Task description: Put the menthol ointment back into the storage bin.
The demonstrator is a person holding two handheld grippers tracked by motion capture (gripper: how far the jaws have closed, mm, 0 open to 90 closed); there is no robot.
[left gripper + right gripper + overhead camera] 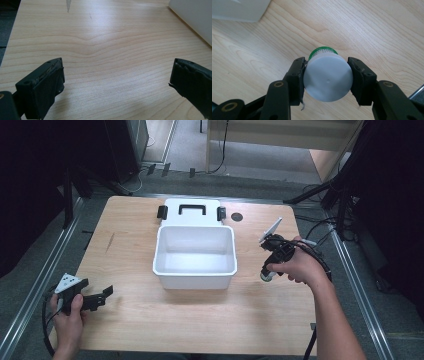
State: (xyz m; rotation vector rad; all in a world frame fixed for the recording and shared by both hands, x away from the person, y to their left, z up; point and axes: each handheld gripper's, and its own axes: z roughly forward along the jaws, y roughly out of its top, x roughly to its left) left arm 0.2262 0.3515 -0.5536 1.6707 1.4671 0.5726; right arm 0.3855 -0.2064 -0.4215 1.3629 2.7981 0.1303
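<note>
The pick-up looks done: the right tool is clamped on a small bottle, one jaw against each side of its body, and carries it to the right of the white bin, just beside the bin's right wall and seemingly lifted off the desk. What seems left is moving the bottle over the bin, which stands open and empty with its lid lying flat behind it, and letting go there. The bottle is a short round container with a pale grey-white body whose flat end faces the right gripper view's camera, and a green cap at the far end. The left tool, well to the left of the bin, rests with jaws spread wide, holding nothing.
</note>
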